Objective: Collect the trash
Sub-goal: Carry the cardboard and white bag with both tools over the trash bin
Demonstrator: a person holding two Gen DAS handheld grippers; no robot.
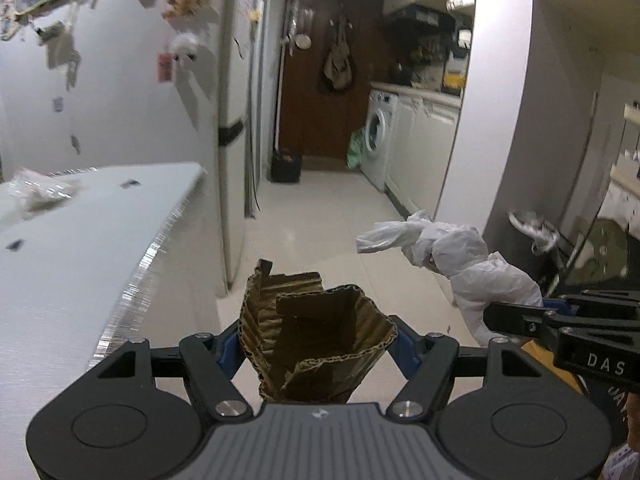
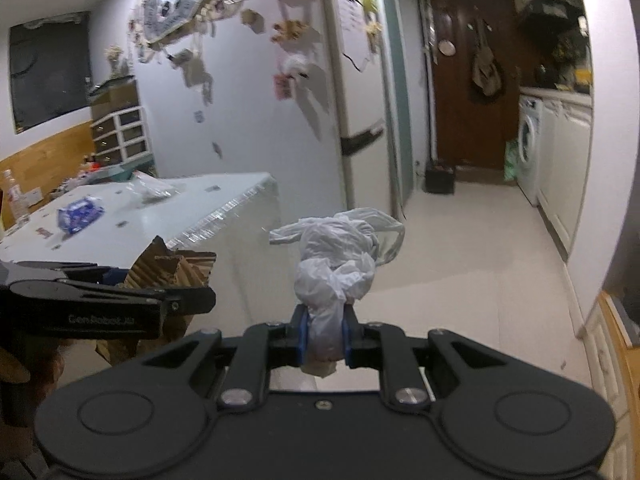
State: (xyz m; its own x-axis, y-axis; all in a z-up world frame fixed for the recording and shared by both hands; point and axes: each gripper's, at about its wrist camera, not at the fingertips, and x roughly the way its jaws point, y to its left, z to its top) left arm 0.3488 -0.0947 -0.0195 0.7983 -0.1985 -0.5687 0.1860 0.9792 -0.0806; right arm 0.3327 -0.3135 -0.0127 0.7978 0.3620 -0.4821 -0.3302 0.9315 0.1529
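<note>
My left gripper [image 1: 316, 340] is shut on a crumpled piece of brown corrugated cardboard [image 1: 312, 332], which stands up between its blue pads. In the right wrist view that cardboard [image 2: 176, 268] shows at the left, with the left gripper's black body [image 2: 120, 304] in front of it. My right gripper [image 2: 325, 334] is shut on a knotted white plastic bag [image 2: 340, 256] that sticks up and forward from the jaws. From the left wrist view the same bag [image 1: 460, 264] hangs at the right, held by the right gripper [image 1: 520, 316]. Both are carried in the air above the pale floor.
A white table [image 2: 224, 196] at the left bears a clear wrapper [image 2: 154, 188], a blue packet [image 2: 80, 212] and a bottle [image 2: 14, 200]. A fridge [image 2: 356, 92] stands behind it. The tiled corridor [image 1: 320, 208] leads to a brown door [image 1: 332, 80], a washing machine [image 1: 378, 136] and a dark bin [image 1: 286, 166].
</note>
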